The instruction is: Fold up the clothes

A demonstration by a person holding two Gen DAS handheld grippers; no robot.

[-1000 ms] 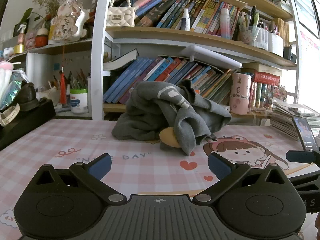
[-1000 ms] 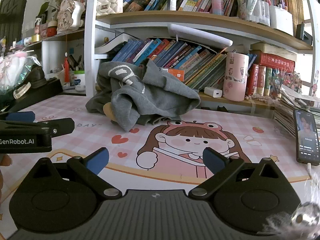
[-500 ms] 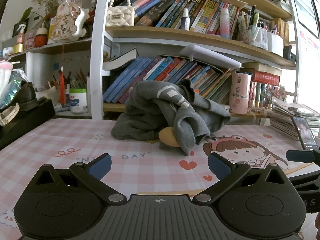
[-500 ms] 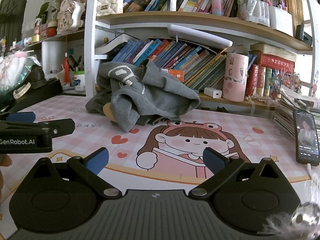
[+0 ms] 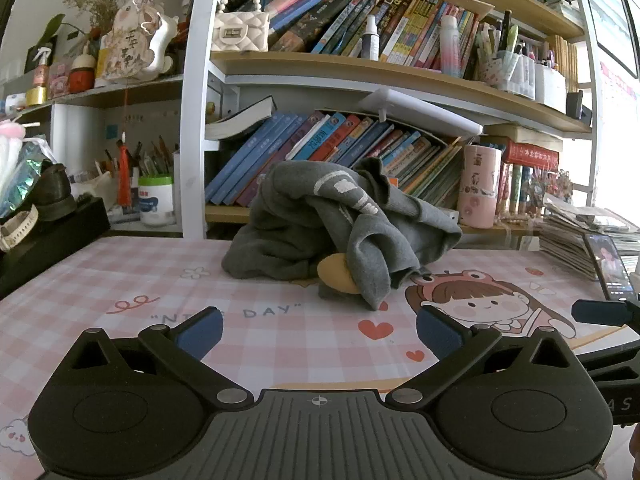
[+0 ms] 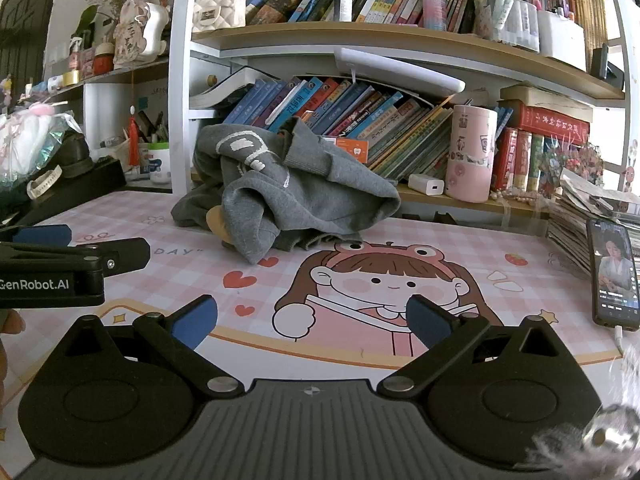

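Note:
A crumpled grey sweatshirt (image 5: 340, 224) with white print and a tan patch lies in a heap at the far middle of the pink checked desk mat (image 5: 120, 280). It also shows in the right wrist view (image 6: 288, 192). My left gripper (image 5: 318, 332) is open and empty, low over the mat, well short of the heap. My right gripper (image 6: 312, 316) is open and empty over the cartoon girl print (image 6: 384, 280). The left gripper's side shows at the left of the right wrist view (image 6: 72, 264).
A bookshelf (image 5: 360, 80) full of books stands right behind the heap. A pink cup (image 6: 470, 152) and white charger (image 6: 426, 184) sit on its low shelf. A phone (image 6: 612, 276) and paper stack (image 6: 580, 208) lie at the right. A black box (image 5: 48, 236) sits left.

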